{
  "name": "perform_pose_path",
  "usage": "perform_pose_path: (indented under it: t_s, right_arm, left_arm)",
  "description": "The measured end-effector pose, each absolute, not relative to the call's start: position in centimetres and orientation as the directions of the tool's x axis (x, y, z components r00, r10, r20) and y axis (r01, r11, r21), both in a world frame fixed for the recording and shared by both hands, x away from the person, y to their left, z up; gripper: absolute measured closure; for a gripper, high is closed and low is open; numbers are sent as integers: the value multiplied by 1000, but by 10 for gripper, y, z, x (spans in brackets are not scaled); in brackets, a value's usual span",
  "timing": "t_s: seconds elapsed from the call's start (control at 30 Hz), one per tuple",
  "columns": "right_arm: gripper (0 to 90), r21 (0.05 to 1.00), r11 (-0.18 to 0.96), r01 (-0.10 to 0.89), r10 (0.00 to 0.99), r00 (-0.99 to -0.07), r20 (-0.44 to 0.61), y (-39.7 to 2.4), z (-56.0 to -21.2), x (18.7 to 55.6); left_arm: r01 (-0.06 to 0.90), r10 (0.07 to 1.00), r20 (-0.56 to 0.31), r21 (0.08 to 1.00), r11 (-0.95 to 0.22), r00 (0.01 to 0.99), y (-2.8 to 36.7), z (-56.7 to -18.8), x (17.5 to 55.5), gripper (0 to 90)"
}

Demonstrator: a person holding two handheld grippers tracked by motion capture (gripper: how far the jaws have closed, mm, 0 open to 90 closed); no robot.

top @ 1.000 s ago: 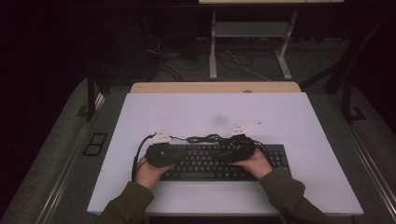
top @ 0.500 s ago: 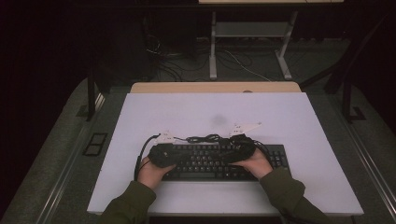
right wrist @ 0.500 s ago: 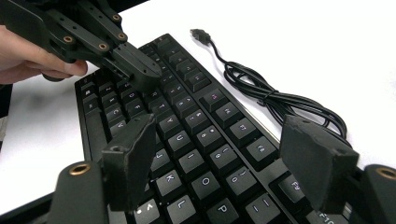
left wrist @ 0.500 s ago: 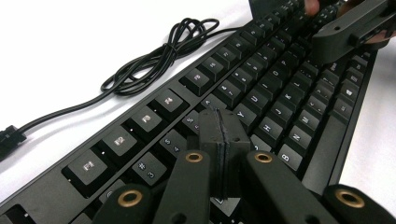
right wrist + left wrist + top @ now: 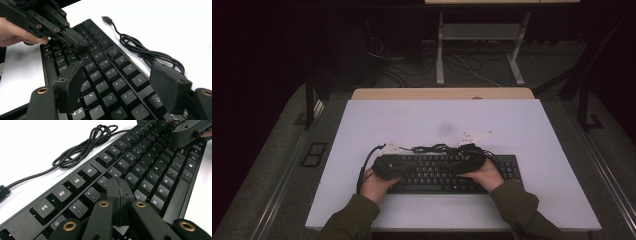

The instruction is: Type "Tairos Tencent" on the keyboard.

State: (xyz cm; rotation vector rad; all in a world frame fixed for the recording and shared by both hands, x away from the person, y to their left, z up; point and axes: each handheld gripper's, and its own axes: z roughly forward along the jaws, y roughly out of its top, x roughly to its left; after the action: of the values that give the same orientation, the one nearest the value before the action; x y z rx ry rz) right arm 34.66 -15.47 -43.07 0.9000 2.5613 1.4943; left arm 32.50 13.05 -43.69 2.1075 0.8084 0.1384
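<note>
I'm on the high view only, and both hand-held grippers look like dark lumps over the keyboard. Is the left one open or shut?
Observer: Shut. In the left gripper view the left hand-held gripper has its two pads pressed flat together, with nothing between them, over the keyboard near the G key.
Operator: And the right one?
Observer: Open. In the right gripper view the right hand-held gripper holds its jaws wide apart above the letter rows, nothing gripped.
Operator: Where does the cable end?
Observer: The cable lies coiled on the white table behind the keyboard, and its plug lies loose there, connected to nothing.
</note>
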Motion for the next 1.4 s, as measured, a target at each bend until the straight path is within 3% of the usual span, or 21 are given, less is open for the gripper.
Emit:
perform_pose_path:
  t_s: [0.73, 0.97, 1.4]
  right_arm:
    - [271, 817, 354, 455, 500, -830, 246, -155, -428, 347]
    - [271, 816, 354, 456, 500, -830, 247, -156, -428, 346]
    - [271, 819, 348, 456, 497, -830, 251, -156, -427, 345]
  left_arm:
    - [489, 585, -177, 757, -433, 792, 131, -434, 322, 888]
    - [477, 588, -178, 780, -405, 789, 138, -428, 318, 744]
    - [447, 587, -162, 809, -381, 793, 149, -423, 308, 335]
